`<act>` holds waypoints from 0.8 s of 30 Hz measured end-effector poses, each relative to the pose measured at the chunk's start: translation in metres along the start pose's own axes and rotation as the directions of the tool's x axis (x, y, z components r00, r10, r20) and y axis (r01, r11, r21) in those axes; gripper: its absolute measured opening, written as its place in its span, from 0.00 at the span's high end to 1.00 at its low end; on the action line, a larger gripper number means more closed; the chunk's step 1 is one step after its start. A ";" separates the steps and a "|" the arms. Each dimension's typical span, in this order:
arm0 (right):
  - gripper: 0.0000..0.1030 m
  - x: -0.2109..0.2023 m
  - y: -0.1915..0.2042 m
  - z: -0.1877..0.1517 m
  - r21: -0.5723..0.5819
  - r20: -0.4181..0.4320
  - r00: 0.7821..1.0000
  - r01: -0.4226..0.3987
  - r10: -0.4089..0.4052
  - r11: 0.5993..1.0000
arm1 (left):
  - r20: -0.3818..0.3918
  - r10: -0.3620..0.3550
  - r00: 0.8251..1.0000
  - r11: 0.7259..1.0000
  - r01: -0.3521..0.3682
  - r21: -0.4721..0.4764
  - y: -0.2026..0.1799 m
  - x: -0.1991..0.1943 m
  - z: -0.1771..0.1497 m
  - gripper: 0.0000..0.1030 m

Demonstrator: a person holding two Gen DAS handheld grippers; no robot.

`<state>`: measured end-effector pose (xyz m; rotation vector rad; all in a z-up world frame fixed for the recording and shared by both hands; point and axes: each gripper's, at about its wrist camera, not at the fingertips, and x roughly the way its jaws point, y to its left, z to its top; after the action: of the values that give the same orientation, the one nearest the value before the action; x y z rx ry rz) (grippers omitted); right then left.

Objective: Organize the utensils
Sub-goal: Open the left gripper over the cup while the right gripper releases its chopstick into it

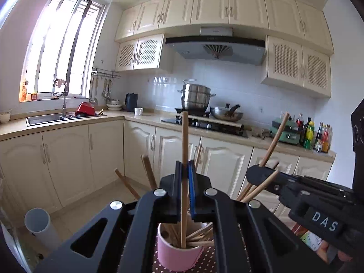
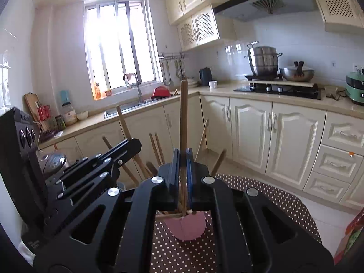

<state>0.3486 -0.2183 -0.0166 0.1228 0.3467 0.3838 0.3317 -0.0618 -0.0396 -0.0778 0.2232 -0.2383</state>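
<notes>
Pink cup [image 1: 175,253] stood on the polka-dot cloth [image 2: 261,195], bristling with pale wooden chopsticks [image 1: 200,236] splayed outward. Left gripper [image 1: 184,177]: jaws nearly closed, pinching one upright chopstick [image 1: 185,141] above the cup. Right gripper [image 2: 183,166]: likewise clamped on a darker chopstick [image 2: 183,113]. Behind the cup: cream cabinets [image 1: 68,159], stove [image 1: 204,122], window [image 1: 61,45].

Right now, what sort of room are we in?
A home kitchen, by the look of it: a sink under the window, a gas hob carrying a steamer pot beneath a range hood, and cream cabinets along the counter.
</notes>
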 end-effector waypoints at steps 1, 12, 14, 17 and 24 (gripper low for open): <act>0.94 0.002 0.000 -0.002 -0.003 -0.008 1.000 0.003 -0.003 1.000 | -0.012 0.008 1.000 1.000 -0.008 0.002 0.001 0.001 -0.002 0.94; 0.94 0.009 0.004 -0.013 0.004 -0.043 0.999 0.017 -0.016 1.000 | -0.102 -0.003 0.995 1.000 0.005 0.015 0.005 0.008 -0.009 0.83; 0.94 0.009 0.004 -0.013 0.005 -0.049 0.999 0.021 -0.021 1.000 | -0.098 -0.003 0.995 1.000 0.004 0.001 0.008 0.004 -0.007 0.71; 0.93 0.005 0.007 -0.012 0.004 -0.051 0.998 0.025 -0.024 1.000 | -0.073 0.005 0.997 1.000 -0.004 0.008 0.010 -0.008 -0.004 0.63; 0.86 -0.013 0.013 -0.012 0.004 -0.033 0.999 0.032 -0.032 0.999 | -0.053 0.015 0.998 1.000 -0.015 0.004 0.012 -0.039 0.004 0.51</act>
<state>0.3288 -0.2107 -0.0211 0.1150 0.3811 0.3536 0.2986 -0.0403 -0.0288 -0.0664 0.2762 -0.2264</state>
